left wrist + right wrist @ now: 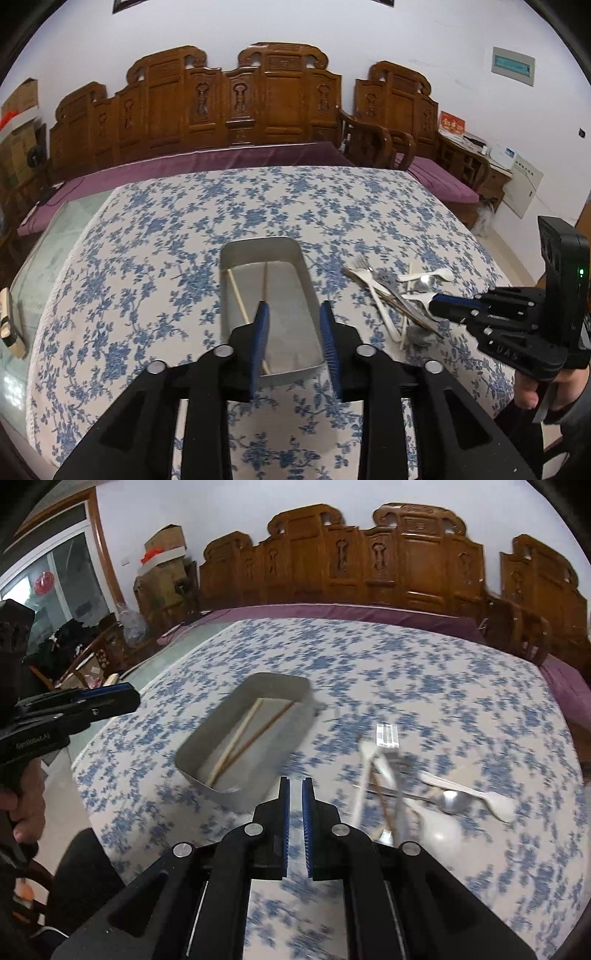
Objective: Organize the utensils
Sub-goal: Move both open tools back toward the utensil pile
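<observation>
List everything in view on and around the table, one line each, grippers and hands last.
tray: one, grey metal, on the tablecloth ahead of the left gripper
chopsticks: two, light wood and darker brown, lying inside the tray
loose utensils: a pile, white plastic spoons, metal spoon, metal fork, more sticks, beside the tray; exact count unclear
clear block: one, transparent, on the cloth beyond the pile
tablecloth: one, white with blue flowers, over the table
carved bench: brown wood, purple cushion, behind the table
cardboard boxes: brown, stacked in the far corner
left gripper: black, blue pads, open over the tray, nothing between
right gripper: black, blue pads, shut, empty
hand: one, holding the right gripper's handle
</observation>
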Action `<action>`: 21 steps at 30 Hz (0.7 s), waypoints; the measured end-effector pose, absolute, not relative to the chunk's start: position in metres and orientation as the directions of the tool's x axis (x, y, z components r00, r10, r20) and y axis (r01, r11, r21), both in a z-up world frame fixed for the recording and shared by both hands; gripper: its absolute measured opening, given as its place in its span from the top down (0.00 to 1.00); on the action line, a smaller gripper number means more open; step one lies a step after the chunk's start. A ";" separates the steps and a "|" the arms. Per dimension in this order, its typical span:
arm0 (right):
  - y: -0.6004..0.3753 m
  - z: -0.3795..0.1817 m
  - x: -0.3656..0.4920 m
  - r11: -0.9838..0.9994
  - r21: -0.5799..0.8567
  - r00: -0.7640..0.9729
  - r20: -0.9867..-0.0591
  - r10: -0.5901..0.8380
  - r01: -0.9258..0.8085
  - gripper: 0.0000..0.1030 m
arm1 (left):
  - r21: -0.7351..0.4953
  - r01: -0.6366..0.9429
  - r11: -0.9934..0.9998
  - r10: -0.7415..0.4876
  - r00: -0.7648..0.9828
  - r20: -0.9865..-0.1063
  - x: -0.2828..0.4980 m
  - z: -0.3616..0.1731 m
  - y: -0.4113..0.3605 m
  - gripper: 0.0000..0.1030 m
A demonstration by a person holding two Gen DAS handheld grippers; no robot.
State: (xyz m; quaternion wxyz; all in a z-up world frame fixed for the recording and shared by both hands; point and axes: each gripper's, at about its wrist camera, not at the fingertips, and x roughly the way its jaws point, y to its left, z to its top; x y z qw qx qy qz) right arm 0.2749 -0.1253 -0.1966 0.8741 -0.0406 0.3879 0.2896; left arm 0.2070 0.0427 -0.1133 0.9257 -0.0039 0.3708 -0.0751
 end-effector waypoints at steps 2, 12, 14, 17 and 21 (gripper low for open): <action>-0.143 -0.198 0.274 0.842 0.136 0.552 -0.699 0.455 -0.522 0.83 | -0.058 0.146 0.988 -0.146 0.715 -0.684 0.205 -0.113 0.036 0.64; -0.210 -0.226 0.286 0.900 0.137 0.582 -0.721 0.378 -0.414 0.82 | -0.061 0.192 0.980 -0.177 0.679 -0.712 0.207 -0.131 -0.003 0.63; -0.217 -0.235 0.290 0.903 0.154 0.572 -0.728 0.378 -0.401 0.82 | -0.058 0.200 0.978 -0.179 0.669 -0.721 0.209 -0.138 -0.012 0.63; -0.218 -0.244 0.292 0.903 0.150 0.557 -0.743 0.372 -0.403 0.82 | -0.065 0.207 0.976 -0.187 0.656 -0.732 0.212 -0.146 -0.024 0.63; -0.213 -0.259 0.295 0.891 0.158 0.514 -0.767 0.382 -0.426 0.82 | -0.077 0.211 0.974 -0.197 0.637 -0.745 0.215 -0.157 -0.034 0.63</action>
